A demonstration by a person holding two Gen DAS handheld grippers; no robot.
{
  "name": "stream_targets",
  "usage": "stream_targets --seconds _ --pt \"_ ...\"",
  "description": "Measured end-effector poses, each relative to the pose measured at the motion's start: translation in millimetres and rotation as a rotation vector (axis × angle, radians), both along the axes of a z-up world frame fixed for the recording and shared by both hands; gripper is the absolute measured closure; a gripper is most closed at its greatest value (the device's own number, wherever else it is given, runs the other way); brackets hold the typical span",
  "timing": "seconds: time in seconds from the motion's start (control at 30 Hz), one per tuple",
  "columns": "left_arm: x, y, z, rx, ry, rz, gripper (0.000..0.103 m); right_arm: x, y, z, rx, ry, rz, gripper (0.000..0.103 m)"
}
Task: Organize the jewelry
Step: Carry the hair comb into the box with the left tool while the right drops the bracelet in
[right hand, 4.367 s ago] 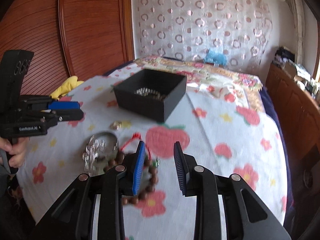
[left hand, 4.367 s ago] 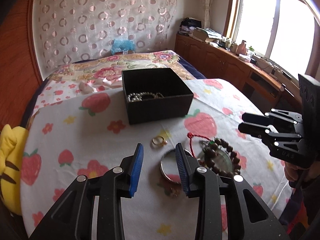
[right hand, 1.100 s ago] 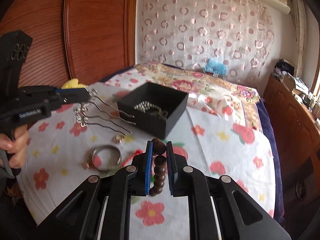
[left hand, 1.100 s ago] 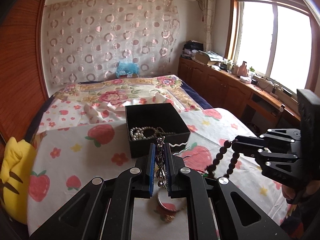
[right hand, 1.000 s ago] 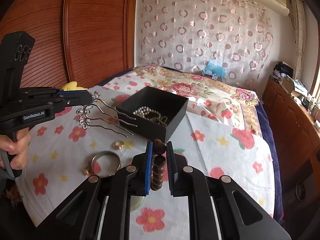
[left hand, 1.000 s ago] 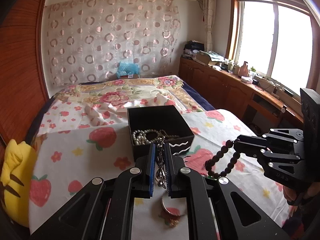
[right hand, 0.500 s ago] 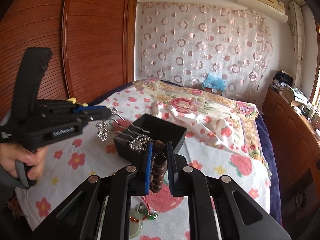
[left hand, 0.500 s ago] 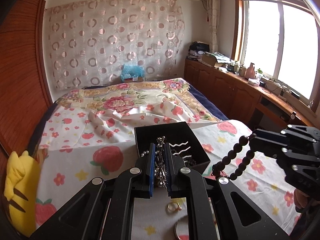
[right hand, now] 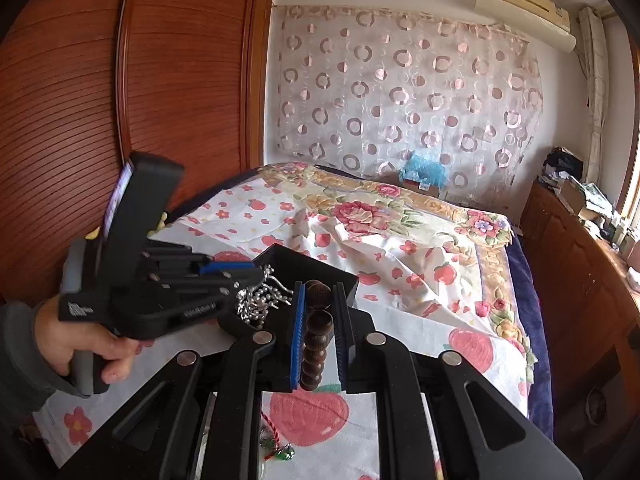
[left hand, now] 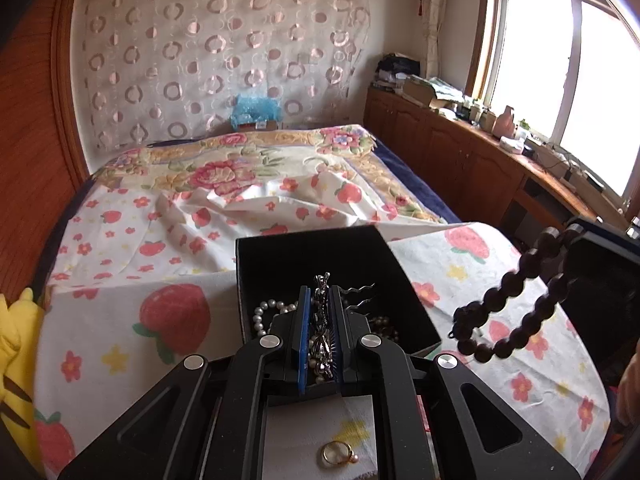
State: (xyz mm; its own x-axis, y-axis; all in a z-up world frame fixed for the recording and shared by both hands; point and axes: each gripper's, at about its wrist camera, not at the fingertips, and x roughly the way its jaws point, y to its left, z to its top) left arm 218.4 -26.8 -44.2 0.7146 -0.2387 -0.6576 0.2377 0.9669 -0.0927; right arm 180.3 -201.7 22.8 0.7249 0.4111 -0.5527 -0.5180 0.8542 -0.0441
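Observation:
A black open box (left hand: pixel 304 252) sits on the strawberry-print cloth, with a pearl string (left hand: pixel 266 314) inside. My left gripper (left hand: pixel 320 300) is shut on a silver hair comb (left hand: pixel 322 320) and holds it over the box's near half; in the right wrist view the left gripper (right hand: pixel 256 276) reaches over the box (right hand: pixel 320 270). My right gripper (right hand: pixel 319 296) is shut on a dark wooden bead bracelet (right hand: pixel 316 336), which hangs in the air to the right of the box (left hand: pixel 516 304).
A gold ring (left hand: pixel 338 453) lies on the cloth under my left gripper. A red cord with a green charm (right hand: pixel 276 448) lies under my right gripper. A yellow plush (left hand: pixel 14 344) sits at the left edge. Wooden cabinets (left hand: pixel 460 160) line the right wall.
Both grippers have moved forward toward the box. The hair comb is now over the box's inside, and the bracelet has come closer beside the box.

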Motion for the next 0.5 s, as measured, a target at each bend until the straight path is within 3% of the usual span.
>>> stream_targets --seconds 0.17,0.27,0.5 --pt "5.6 -1.2 -7.6 0.003 0.028 0.008 0.095 6.3 4.4 1.2 -0.01 0.001 0.008 0.088" --pt "8.0 3.8 -9.4 -0.017 0.05 0.006 0.088 11.3 8.4 1.4 -0.003 0.005 0.021 0.088" --pt "-8.4 17.9 4.6 -0.006 0.016 0.026 0.075 34.0 17.1 -0.5 0.003 0.036 0.022 0.088"
